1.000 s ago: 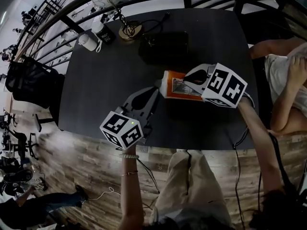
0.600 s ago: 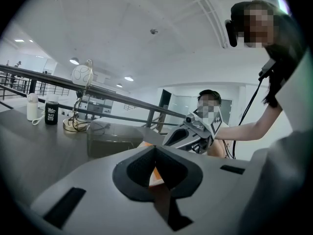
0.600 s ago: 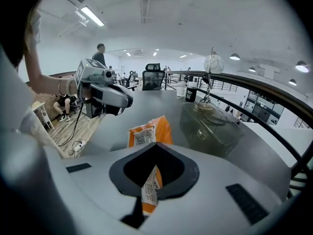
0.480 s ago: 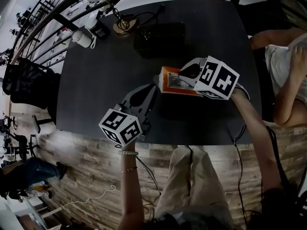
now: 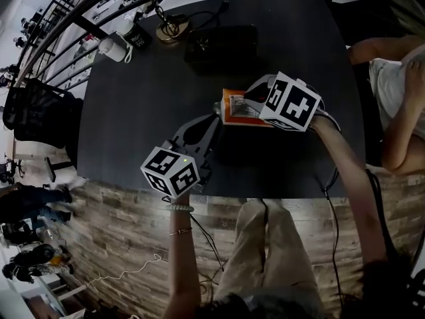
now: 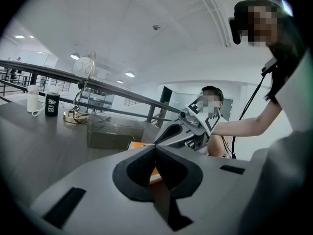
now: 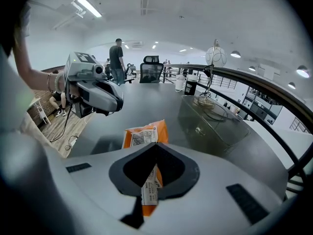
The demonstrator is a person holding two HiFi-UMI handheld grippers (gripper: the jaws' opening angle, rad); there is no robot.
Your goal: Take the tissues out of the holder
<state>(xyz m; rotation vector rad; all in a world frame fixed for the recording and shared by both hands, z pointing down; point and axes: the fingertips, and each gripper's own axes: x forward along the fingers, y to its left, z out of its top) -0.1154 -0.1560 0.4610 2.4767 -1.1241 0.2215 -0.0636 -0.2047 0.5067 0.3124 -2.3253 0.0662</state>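
Observation:
An orange tissue pack (image 5: 239, 110) lies flat on the dark table (image 5: 146, 111), just in front of a clear box holder (image 5: 222, 48). My right gripper (image 5: 247, 100) reaches in from the right, tilted down over the pack's right half with its jaws shut. In the right gripper view the pack (image 7: 143, 135) shows past the tips and through the gap behind them; I cannot tell whether they touch. My left gripper (image 5: 214, 119) points at the pack's left end, also shut, with nothing between its tips. The left gripper view shows the pack (image 6: 139, 145) and the holder (image 6: 115, 133).
A gold lamp (image 5: 169, 26), a white mug (image 5: 111, 48) and a black can (image 5: 137, 37) stand at the table's far left corner, with a cable by the holder. A seated person (image 5: 398, 98) is at the table's right side. An office chair (image 5: 40, 115) stands left of the table.
Both grippers have sunk toward the table. The right one has come further left over the pack. The pack has stayed in place in front of the holder.

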